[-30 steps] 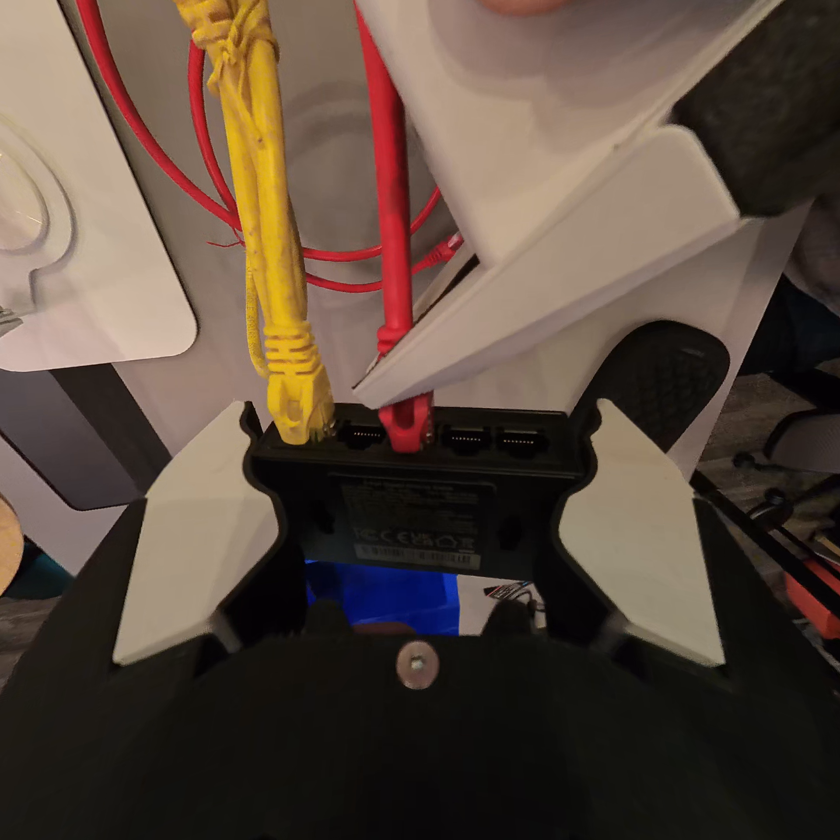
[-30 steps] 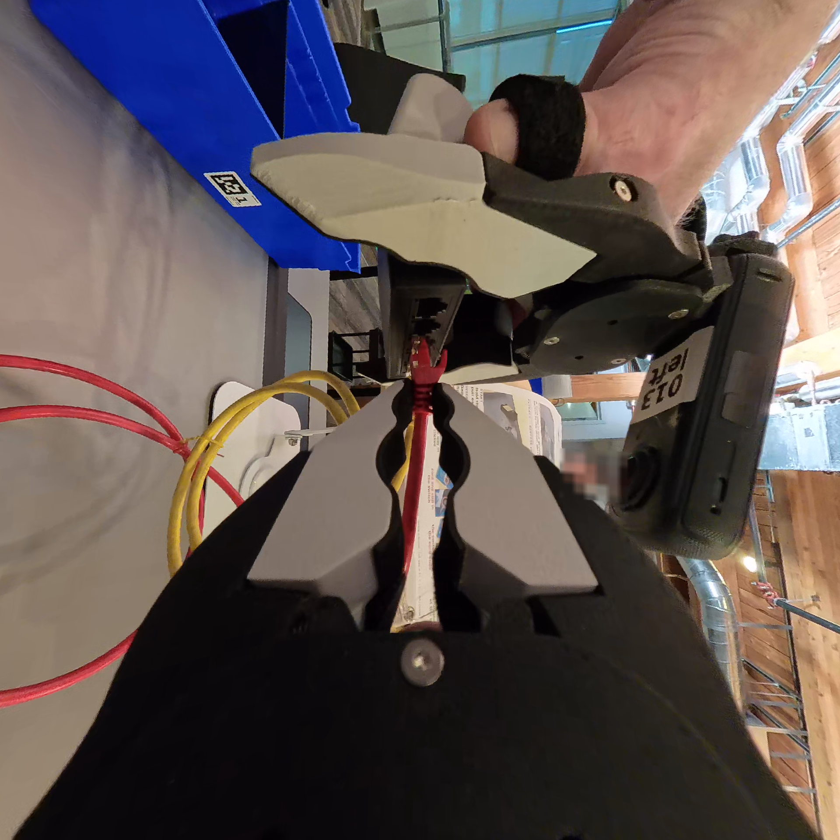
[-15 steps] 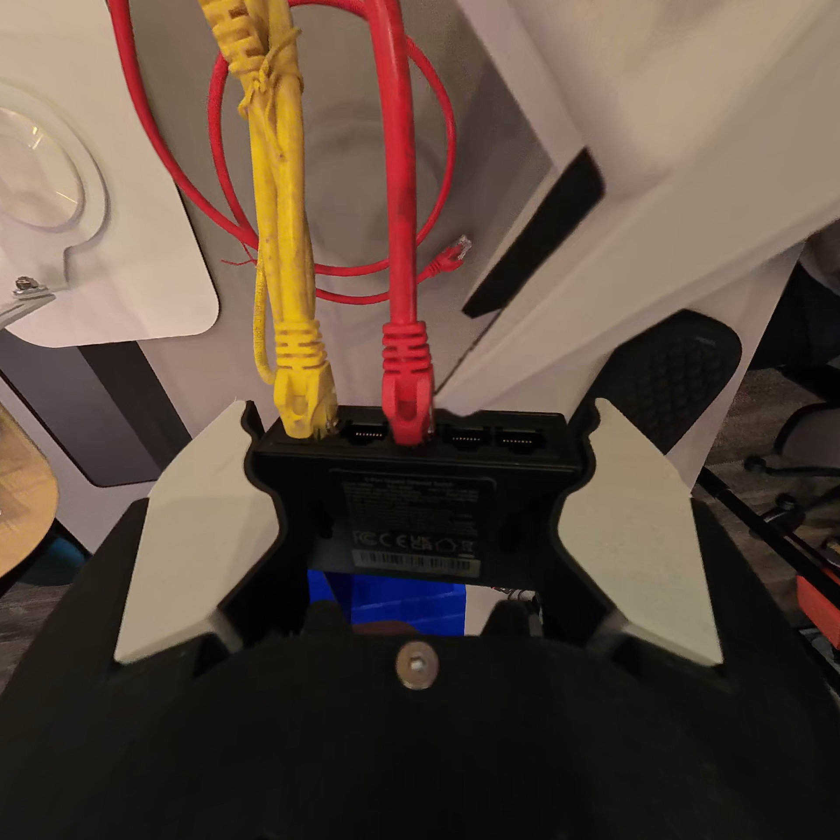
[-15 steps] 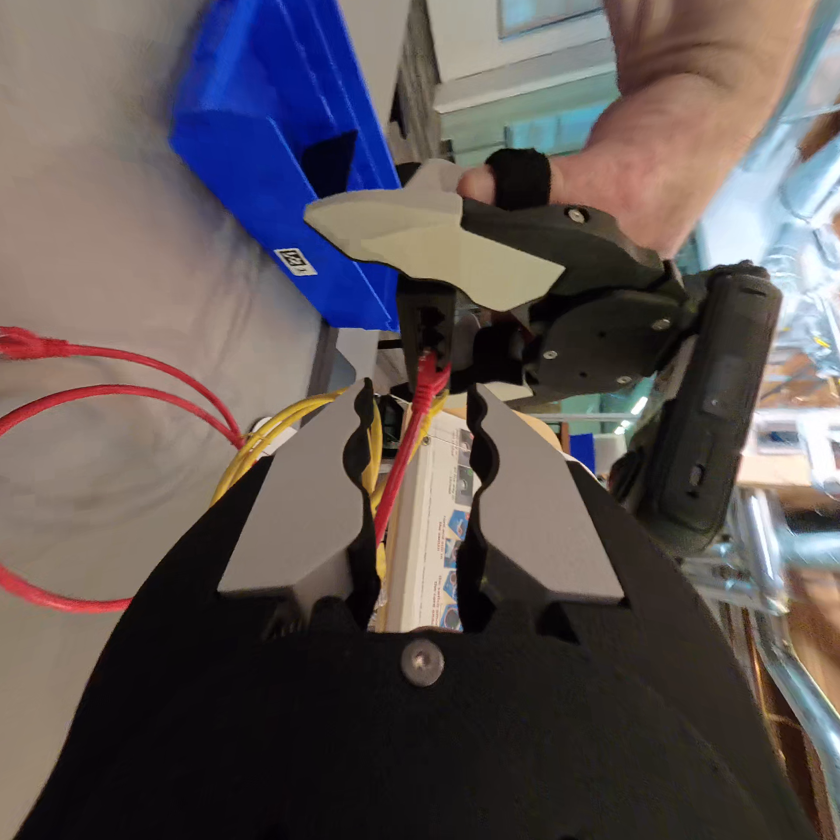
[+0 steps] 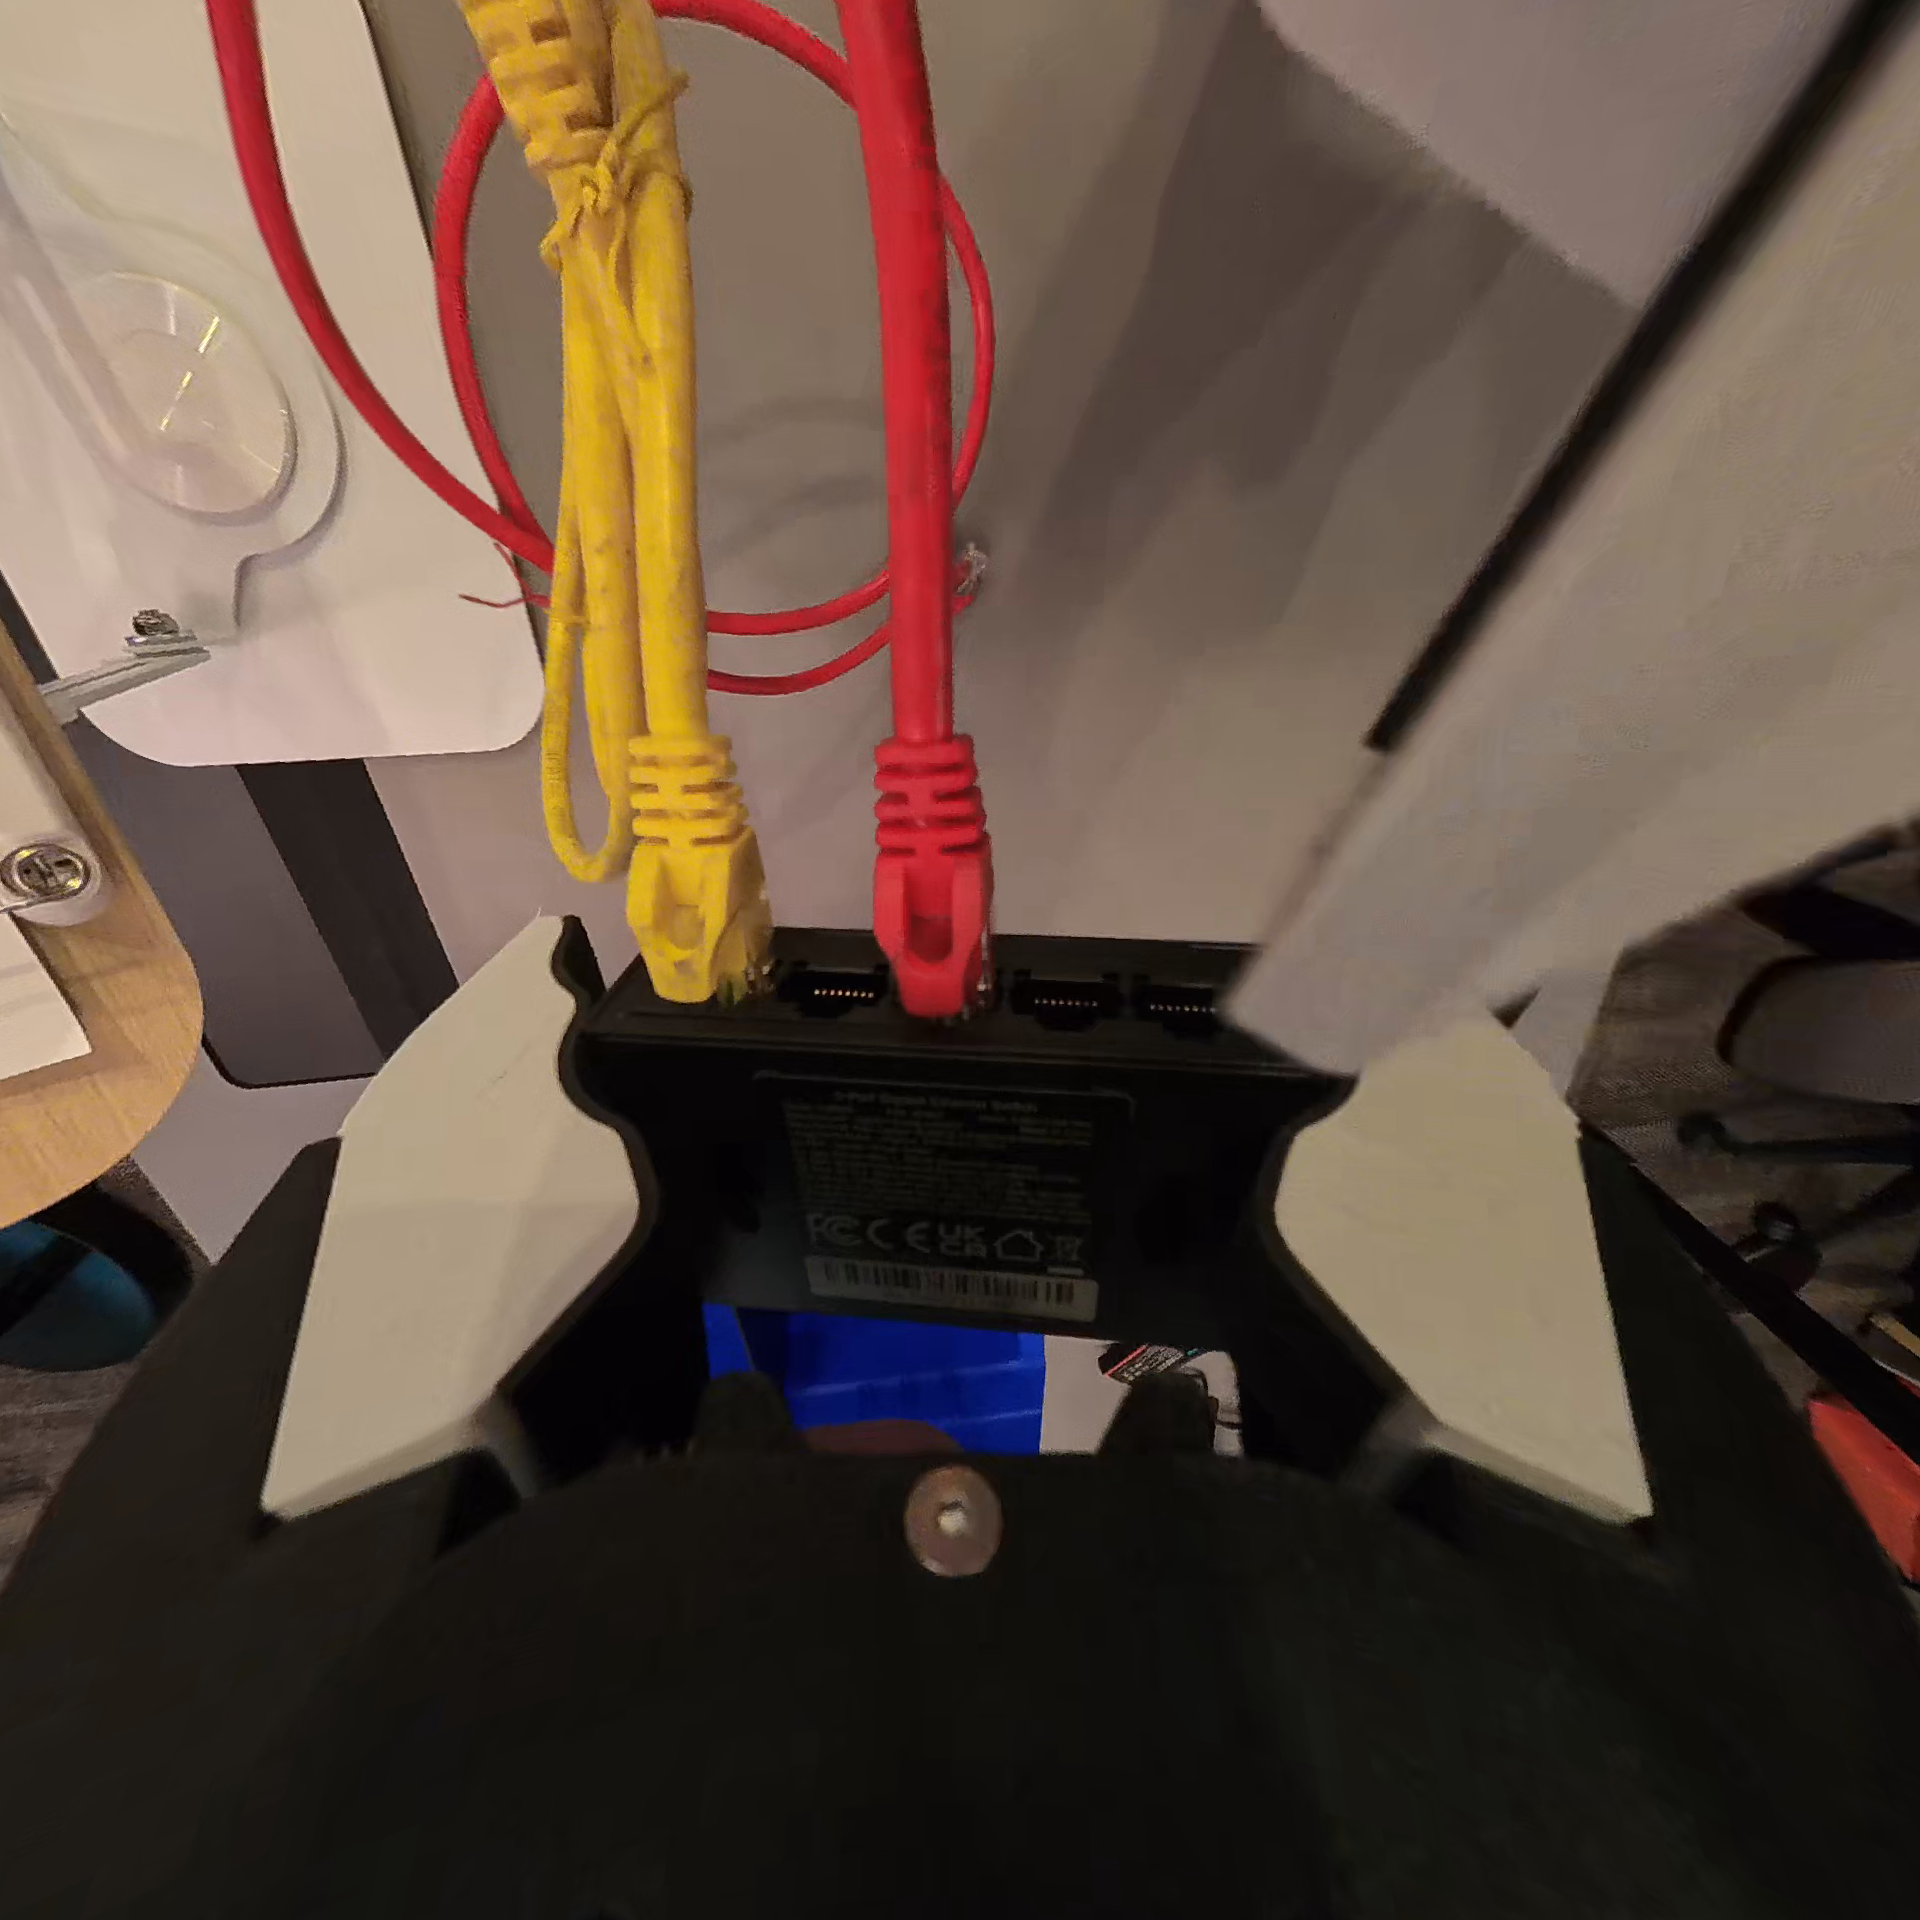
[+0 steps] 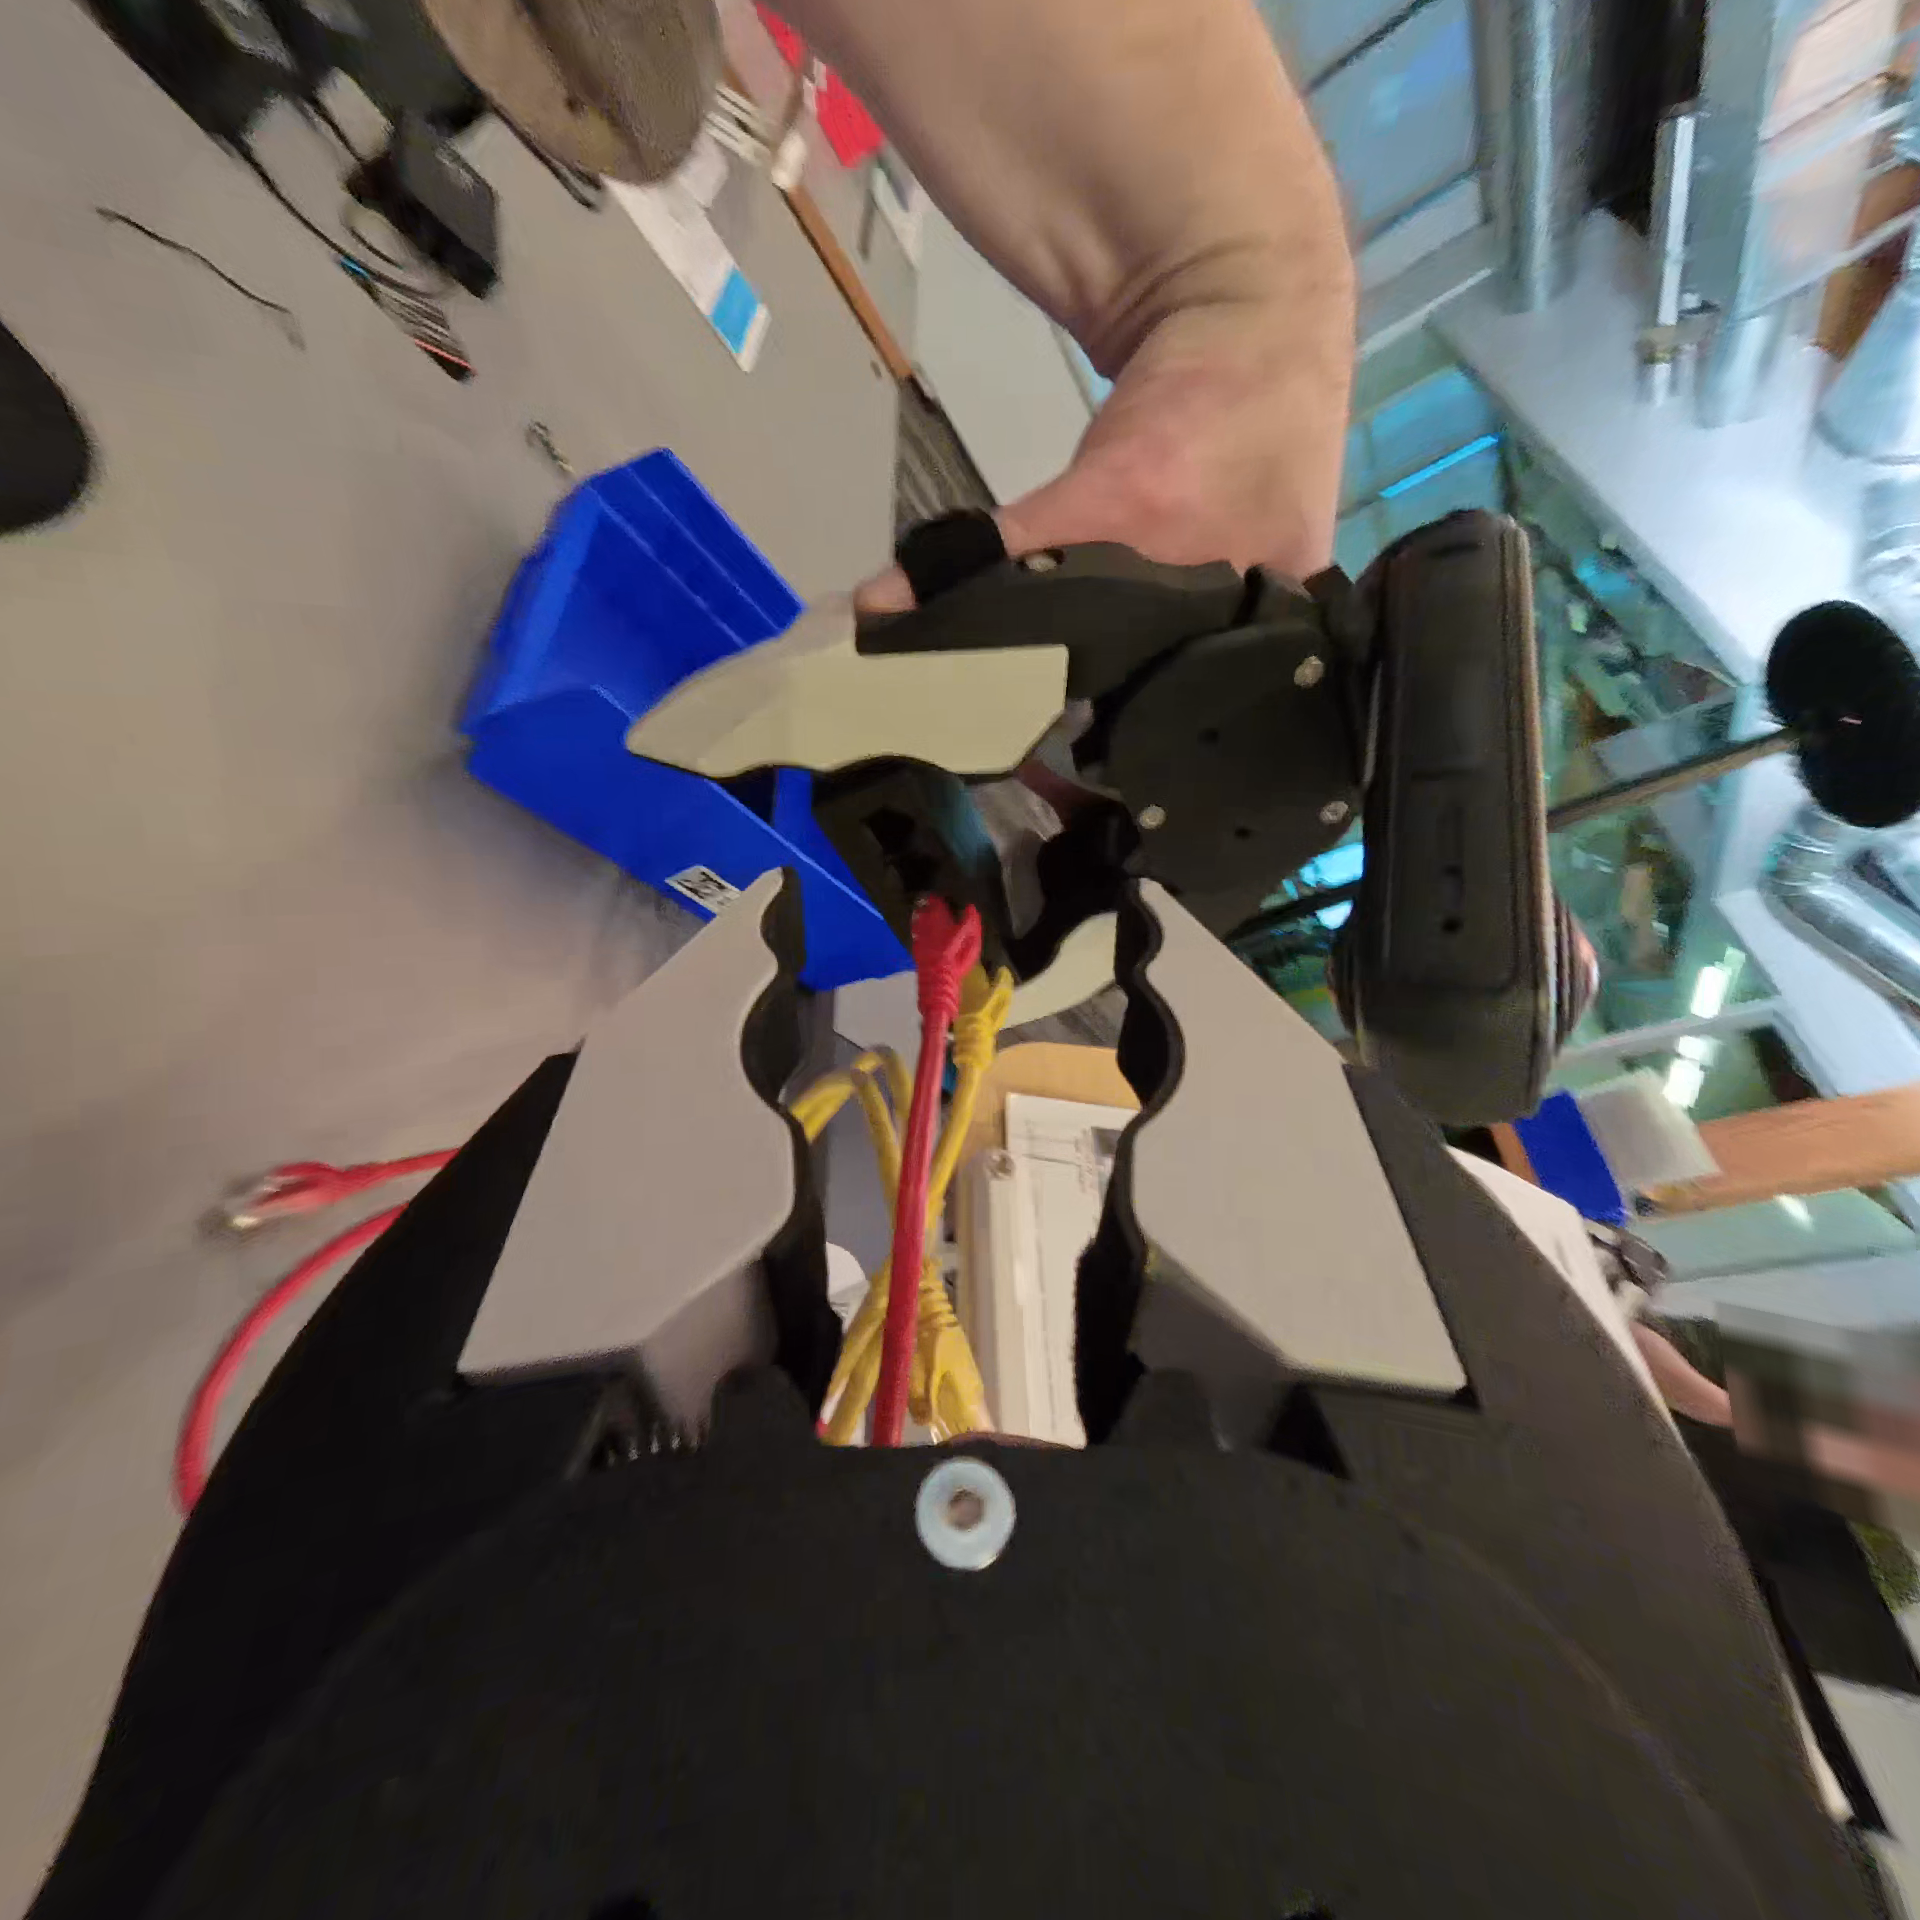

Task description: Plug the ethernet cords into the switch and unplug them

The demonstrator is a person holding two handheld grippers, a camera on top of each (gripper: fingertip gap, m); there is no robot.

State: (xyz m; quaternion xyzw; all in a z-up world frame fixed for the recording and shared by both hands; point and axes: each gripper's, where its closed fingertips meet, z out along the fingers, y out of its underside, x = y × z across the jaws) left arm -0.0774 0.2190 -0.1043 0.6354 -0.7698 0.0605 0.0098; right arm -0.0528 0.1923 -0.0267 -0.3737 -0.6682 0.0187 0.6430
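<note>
My left gripper is shut on the black switch, one finger on each short end, with the port row facing away. A yellow plug sits in the leftmost port and a red plug two ports over; the other ports are empty. A blurred finger of my right gripper crosses the right side. In the right wrist view my right gripper is open and empty, its fingers either side of the red cord and yellow cord without touching. The switch is beyond it.
Loose red cable loops lie on the grey table. A clear plastic pack on white card and a wooden board are at the left. A blue bin stands behind the switch. A person's hand holds the left gripper.
My right gripper was shut on the red cord at the switch. It has opened, let go and drawn back. The red plug stays in its port. The left gripper still holds the switch.
</note>
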